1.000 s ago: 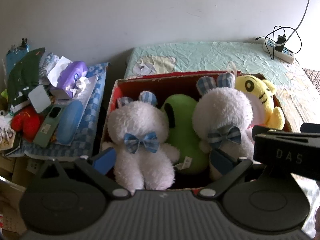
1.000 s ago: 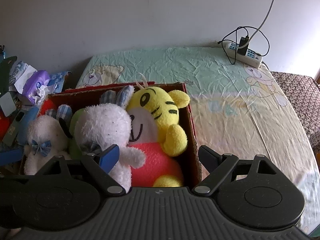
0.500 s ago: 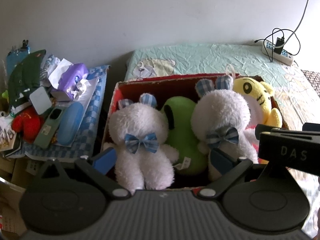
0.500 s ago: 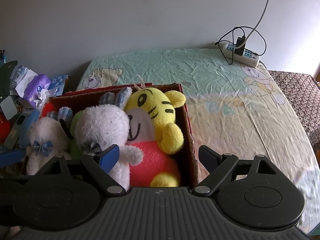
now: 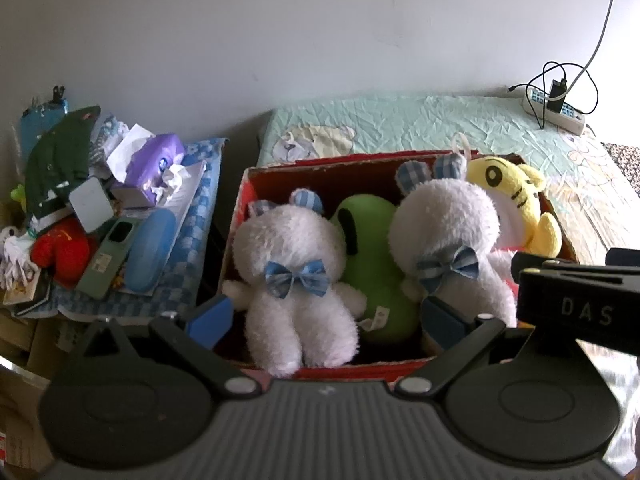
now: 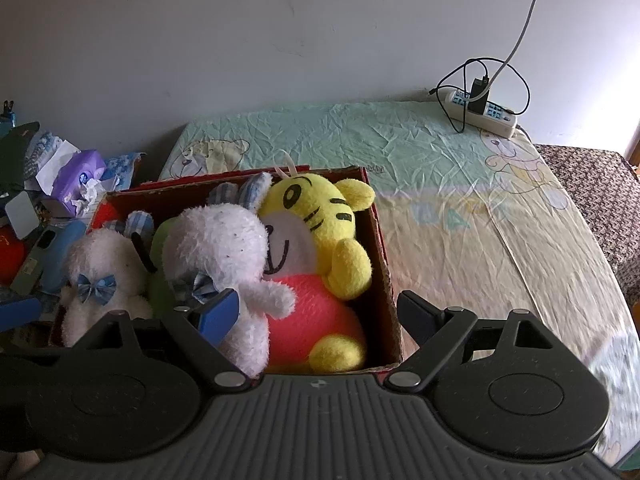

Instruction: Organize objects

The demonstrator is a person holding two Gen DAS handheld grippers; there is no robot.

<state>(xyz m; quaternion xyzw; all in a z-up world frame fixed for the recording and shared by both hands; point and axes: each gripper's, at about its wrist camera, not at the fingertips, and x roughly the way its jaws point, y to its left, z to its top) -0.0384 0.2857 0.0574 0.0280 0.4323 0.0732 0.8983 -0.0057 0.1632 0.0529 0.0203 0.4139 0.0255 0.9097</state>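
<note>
Now I see the red cardboard box point(image 6: 382, 248) on the bed point(image 6: 460, 216), holding two white bears point(image 5: 294, 276), a green plush point(image 5: 370, 256) and a yellow tiger point(image 6: 320, 224). Both my grippers, left point(image 5: 326, 314) and right point(image 6: 320, 314), have jaws spread, holding nothing.

green plush point(image 5: 370, 264): mostly hidden between the two white bears
tiger plush point(image 5: 516, 204): lower body behind right bear
box point(image 5: 320, 172): near wall behind left gripper body
cable point(image 6: 524, 20): runs off top edge
</note>
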